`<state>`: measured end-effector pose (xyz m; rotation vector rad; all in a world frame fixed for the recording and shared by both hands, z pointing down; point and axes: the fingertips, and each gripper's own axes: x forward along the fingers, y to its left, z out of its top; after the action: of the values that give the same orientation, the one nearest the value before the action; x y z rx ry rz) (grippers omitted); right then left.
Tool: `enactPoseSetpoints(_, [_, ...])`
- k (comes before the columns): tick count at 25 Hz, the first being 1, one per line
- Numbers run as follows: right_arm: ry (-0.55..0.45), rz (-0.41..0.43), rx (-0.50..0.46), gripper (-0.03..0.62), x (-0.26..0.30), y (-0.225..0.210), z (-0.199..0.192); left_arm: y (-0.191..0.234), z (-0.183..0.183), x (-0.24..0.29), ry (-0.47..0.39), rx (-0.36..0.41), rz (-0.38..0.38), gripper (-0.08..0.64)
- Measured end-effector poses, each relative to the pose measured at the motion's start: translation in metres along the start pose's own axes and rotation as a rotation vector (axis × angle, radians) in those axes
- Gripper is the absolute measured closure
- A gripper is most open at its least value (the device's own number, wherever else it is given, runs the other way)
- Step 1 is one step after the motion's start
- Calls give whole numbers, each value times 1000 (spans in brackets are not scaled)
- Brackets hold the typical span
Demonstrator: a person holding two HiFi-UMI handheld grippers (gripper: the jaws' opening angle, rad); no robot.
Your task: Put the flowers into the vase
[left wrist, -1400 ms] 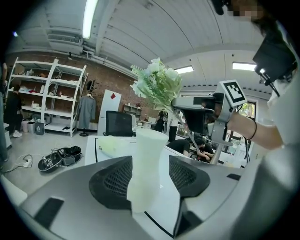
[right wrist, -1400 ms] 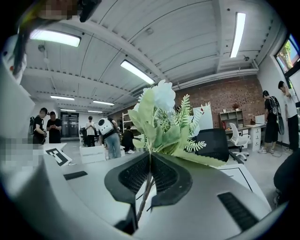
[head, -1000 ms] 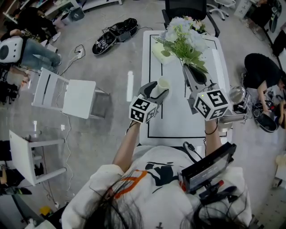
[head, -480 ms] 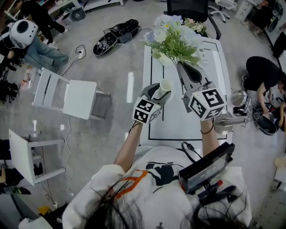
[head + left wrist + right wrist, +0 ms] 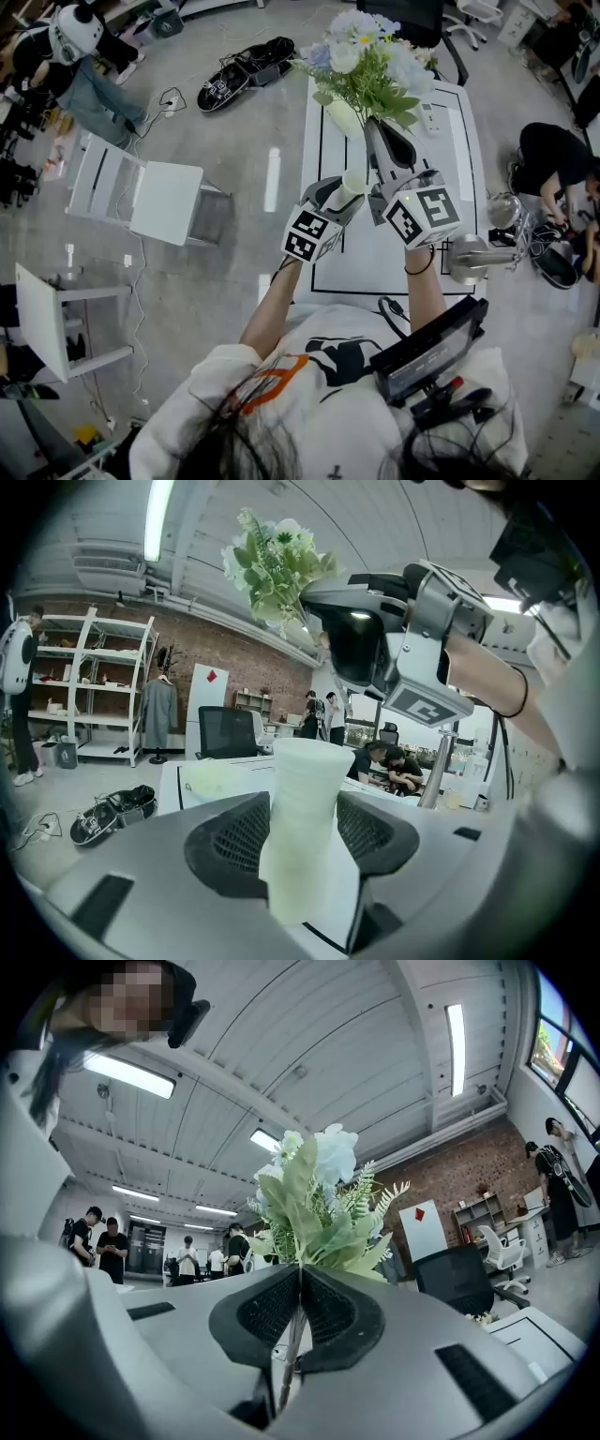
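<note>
A pale, waisted vase is held upright above the white table with my left gripper shut on it. In the left gripper view the vase fills the gap and both pads touch it; the jaws have just been closing a little on it. My right gripper is shut on the thin stems of a bunch of white and pale blue flowers with green leaves. It sits just right of the vase, with the blooms pointing away from me. In the right gripper view the stems run between the closed pads.
A white folding chair stands left of the table and a black office chair at its far end. A metal stand sits by the table's right edge. People crouch on the floor at the right.
The right gripper has carried the flowers left and upward, closer to the vase. The left gripper and vase have stayed in place.
</note>
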<state>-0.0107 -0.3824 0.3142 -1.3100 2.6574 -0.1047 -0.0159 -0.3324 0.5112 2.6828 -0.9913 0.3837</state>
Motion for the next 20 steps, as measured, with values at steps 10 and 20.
enactPoseSetpoints(10, [10, -32, 39, 574, -6, -4, -44, -2, 0, -2, 2, 0, -6, 330])
enactPoseSetpoints(20, [95, -22, 24, 574, -27, 2, -74, -1, -2, 1, -6, -10, -4, 330])
